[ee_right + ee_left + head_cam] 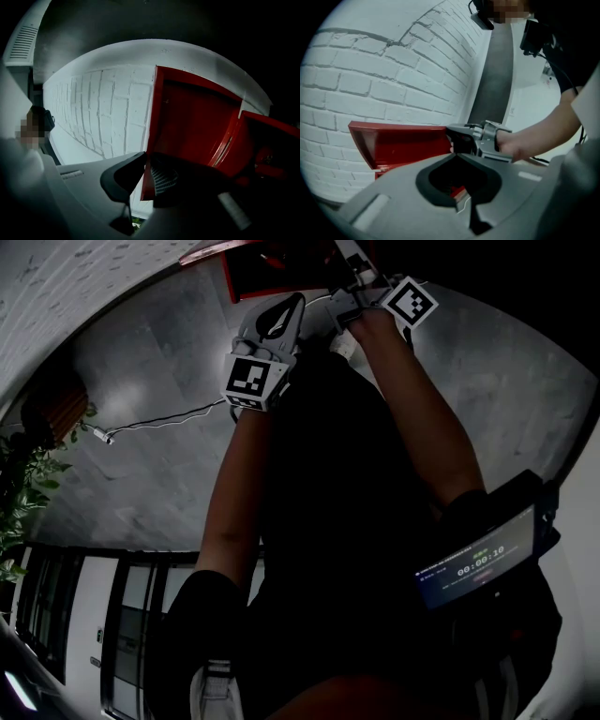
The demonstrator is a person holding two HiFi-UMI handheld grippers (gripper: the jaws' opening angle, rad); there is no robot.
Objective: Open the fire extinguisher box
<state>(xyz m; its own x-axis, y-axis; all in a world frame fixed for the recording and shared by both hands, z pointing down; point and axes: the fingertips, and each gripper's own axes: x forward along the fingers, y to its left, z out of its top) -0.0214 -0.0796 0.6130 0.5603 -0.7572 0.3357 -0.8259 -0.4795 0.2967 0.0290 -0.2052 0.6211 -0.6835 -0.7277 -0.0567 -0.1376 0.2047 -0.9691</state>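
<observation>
In the head view, both forearms reach up to 12 o'clock, where a corner of the red fire extinguisher box point(262, 273) shows above the grey stone floor point(141, 437). The left claw point(286, 315) sits just below that red corner. The right claw point(359, 273) is at about 1 o'clock, beside the box. Its jaws are too small here to read.

In the left gripper view, the box door point(403, 143) juts from a white brick wall point(370, 70) at 9 o'clock. It is a glossy red panel with a turned-up rim along its near edge. The right claw point(461, 139) has its black tips on the door's free end at the centre, with the person's hand point(520, 145) behind it. The left claw point(457, 158) fills 6 o'clock. Its jaws meet at the tips with nothing between them, and a sliver of red shows through the hollow behind the pads.

In the right gripper view, the door point(187, 117) stands open from centre to 1 o'clock. Its inner face is plain deep red and framed by a raised lip. The box body point(274, 140) lies at 3 o'clock, joined to the door along a pale seam. The right claw point(146, 164) is clamped on the door's near edge, with the grey jaw on the wall side and the dark jaw on the box side.
</observation>
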